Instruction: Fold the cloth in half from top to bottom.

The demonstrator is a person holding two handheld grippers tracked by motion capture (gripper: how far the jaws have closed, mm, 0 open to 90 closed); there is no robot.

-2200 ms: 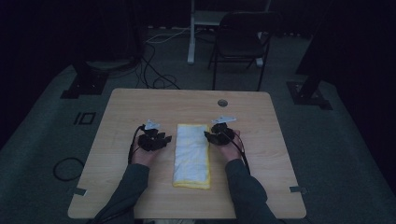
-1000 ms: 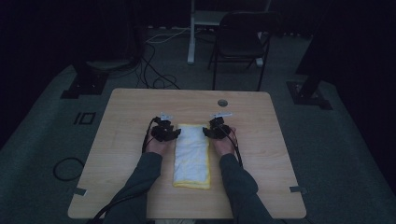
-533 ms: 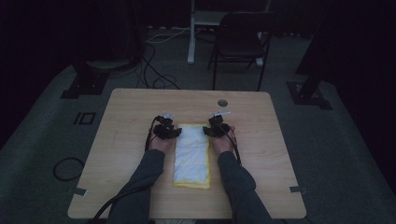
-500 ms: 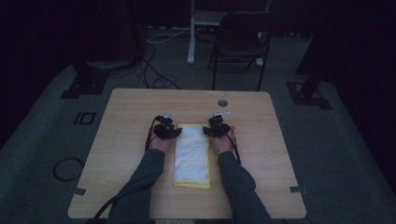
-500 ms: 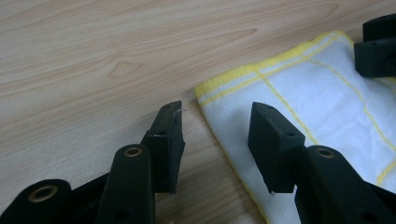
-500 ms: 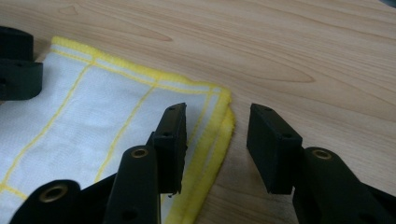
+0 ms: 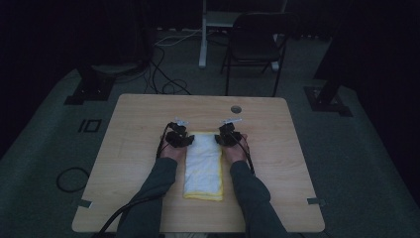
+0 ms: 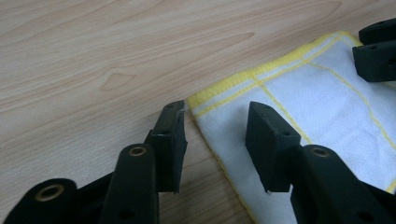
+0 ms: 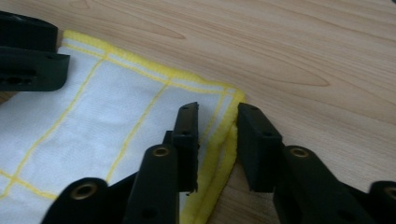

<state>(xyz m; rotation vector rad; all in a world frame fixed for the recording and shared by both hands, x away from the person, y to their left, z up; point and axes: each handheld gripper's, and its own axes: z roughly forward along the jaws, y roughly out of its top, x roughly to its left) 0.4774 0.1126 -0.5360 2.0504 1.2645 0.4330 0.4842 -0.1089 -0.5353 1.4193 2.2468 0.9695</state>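
Observation:
A folded white towel (image 7: 204, 163) with yellow borders lies lengthwise on the wooden table (image 7: 148, 114). My left gripper (image 7: 180, 135) is at its far left corner. In the left gripper view the jaws (image 8: 217, 112) straddle that corner (image 8: 205, 100) and have just been closing, with a gap on both sides. My right gripper (image 7: 227, 134) is at the far right corner. Its jaws (image 9: 218, 112) have also been closing around the yellow edge (image 9: 219, 140), one over the cloth and one outside it. Each gripper view shows the other gripper's jaws across the towel.
A round cable hole (image 7: 236, 109) sits in the table just beyond the right gripper. A folding chair (image 7: 257, 34) and a white post stand behind the table. Cables lie on the floor at the far left and a loop at the near left.
Both hands have moved forward and inward from beside the towel to its far corners. Over the last half second they have stayed almost still.

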